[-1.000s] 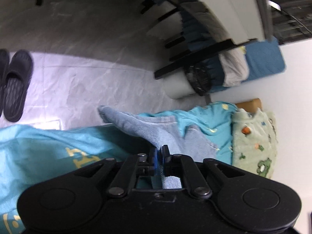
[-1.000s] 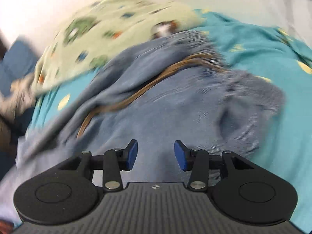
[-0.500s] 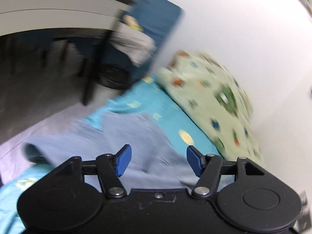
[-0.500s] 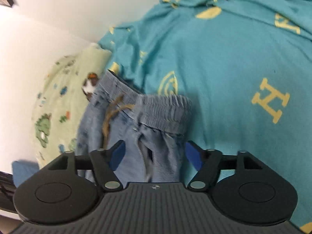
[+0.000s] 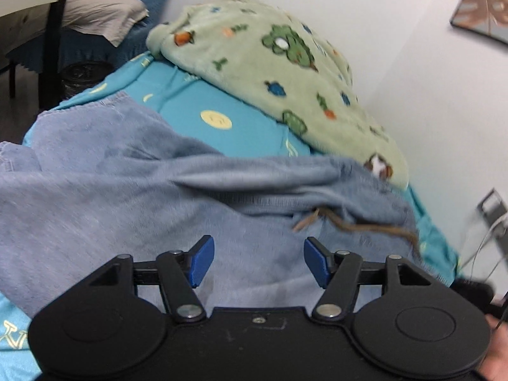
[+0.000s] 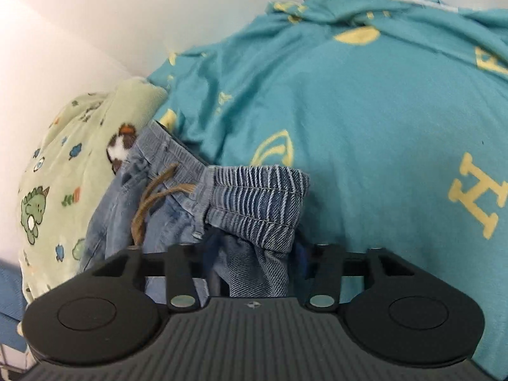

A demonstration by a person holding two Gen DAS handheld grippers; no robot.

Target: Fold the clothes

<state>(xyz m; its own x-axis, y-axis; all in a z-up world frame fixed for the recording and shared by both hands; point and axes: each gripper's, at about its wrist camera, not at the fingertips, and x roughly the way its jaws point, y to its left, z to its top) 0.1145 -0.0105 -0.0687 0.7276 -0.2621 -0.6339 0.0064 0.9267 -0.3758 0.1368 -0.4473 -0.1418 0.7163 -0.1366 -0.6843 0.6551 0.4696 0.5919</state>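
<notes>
Two hand-held grippers work over a pair of blue denim trousers [image 5: 133, 190] that lies rumpled on the bed, on the teal bedspread [image 6: 365, 120] just beside the green dinosaur blanket [image 5: 270, 57]. The left hand-held gripper [image 5: 258, 262] hovers over the cloth with its blue pads spread wide and nothing between them. The right hand-held gripper [image 6: 254, 266] sits low at the ribbed waistband [image 6: 257, 203], with denim bunched between its fingers, but the pads are hidden behind the cloth, so I cannot tell whether it has bitten down. To my eye the fold is barely begun. Doing it well probably means pinching the waistband through both layers, clear of the brown drawstring [image 6: 155, 197], while the left one takes the far edge, so the two can pull the cloth taut and flat before doubling it over.
</notes>
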